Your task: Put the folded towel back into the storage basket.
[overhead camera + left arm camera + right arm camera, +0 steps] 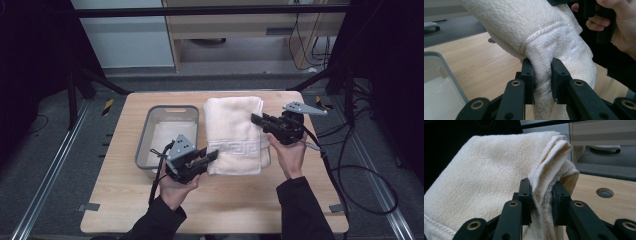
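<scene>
Jaws of both grippers are closed on the folded white towel (234, 135), which is held over the middle of the wooden table (125, 200), just to the right of the grey plastic bin (143, 136). By the left gripper (210, 156) the towel's near left corner is pinched; in the left gripper view a thick bunch of terry cloth is seen squeezed between the two black pads (528, 75), right below the corded band. By the right gripper (257, 119) the stacked edges on the towel's right side are clamped, the layers being pressed together between the pads (526, 195) in the right gripper view. Two opposite grips are judged to be used so that the folded layers are kept together and the bundle can be carried as one piece, probably toward the bin. The bin is seen to hold something pale at its bottom, though what it is cannot be told. The bin's near wall and rim lie between the towel and its inside, so the cloth would have to be carried over them. A round hole (605, 192) in the tabletop is visible beyond the towel, and cables (370, 175) lie on the floor at the right, well apart from the work.
</scene>
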